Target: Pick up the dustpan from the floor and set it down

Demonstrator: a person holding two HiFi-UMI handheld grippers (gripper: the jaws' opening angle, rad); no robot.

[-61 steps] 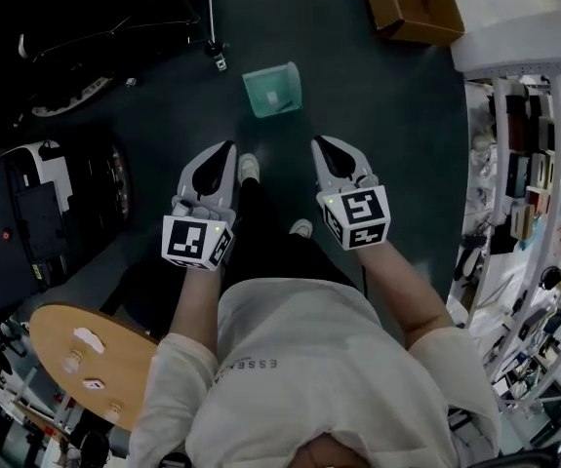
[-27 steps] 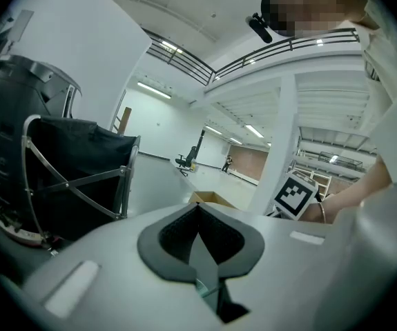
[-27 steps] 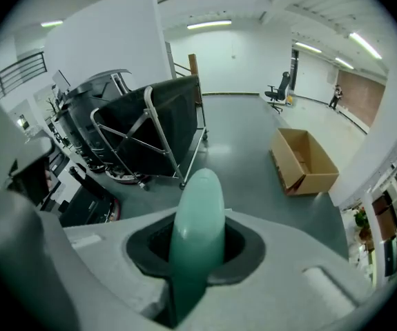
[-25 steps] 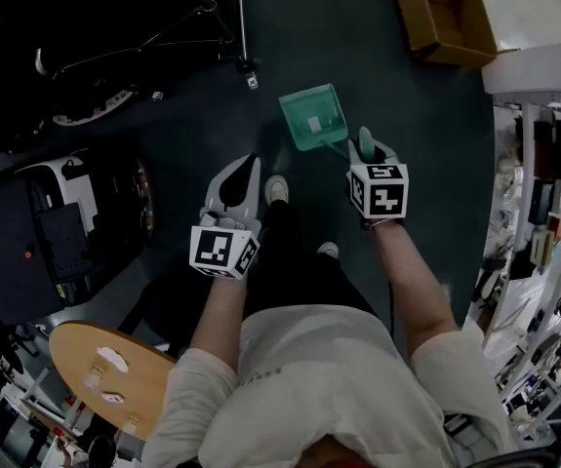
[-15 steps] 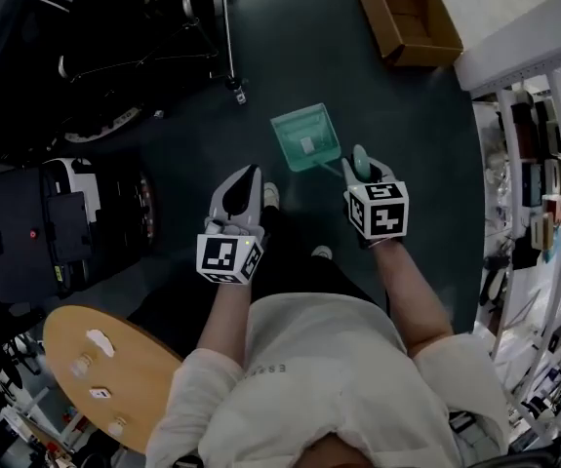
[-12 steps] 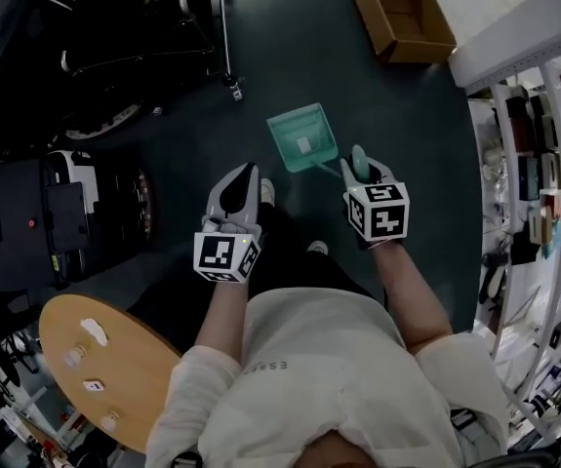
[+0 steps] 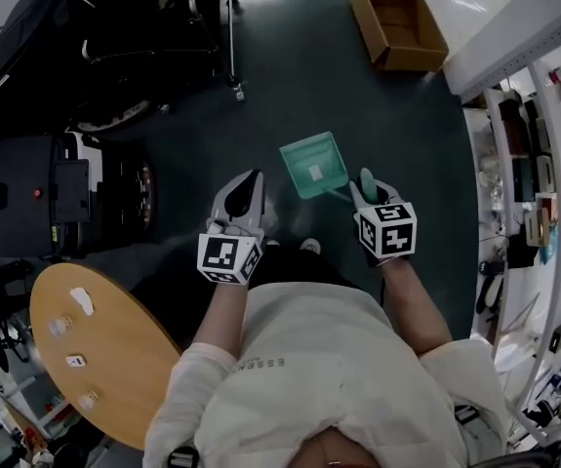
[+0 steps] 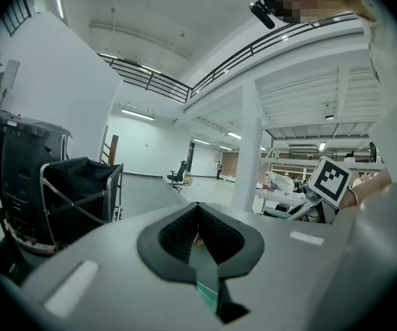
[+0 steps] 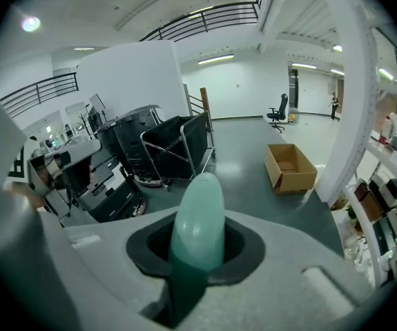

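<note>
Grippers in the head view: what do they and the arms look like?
The left gripper and right gripper are light grey shells with black pads, tapering forward. Each carries a cube with black-and-white square markers. Pale sleeves reach the elbows.

The right hand-held gripper (image 9: 197, 252) has its jaws closed on a rounded teal dustpan handle (image 9: 198, 216). Beyond it, an open cardboard box (image 9: 291, 168) sits on the floor (image 9: 243, 154) near black carts (image 9: 174, 143).

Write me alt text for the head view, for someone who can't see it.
Seen from above, a person's right gripper grips a green dustpan by its handle over a dark floor. The left gripper beside it is shut and empty. A cardboard box sits farther off; a round wooden table is at lower left.
</note>
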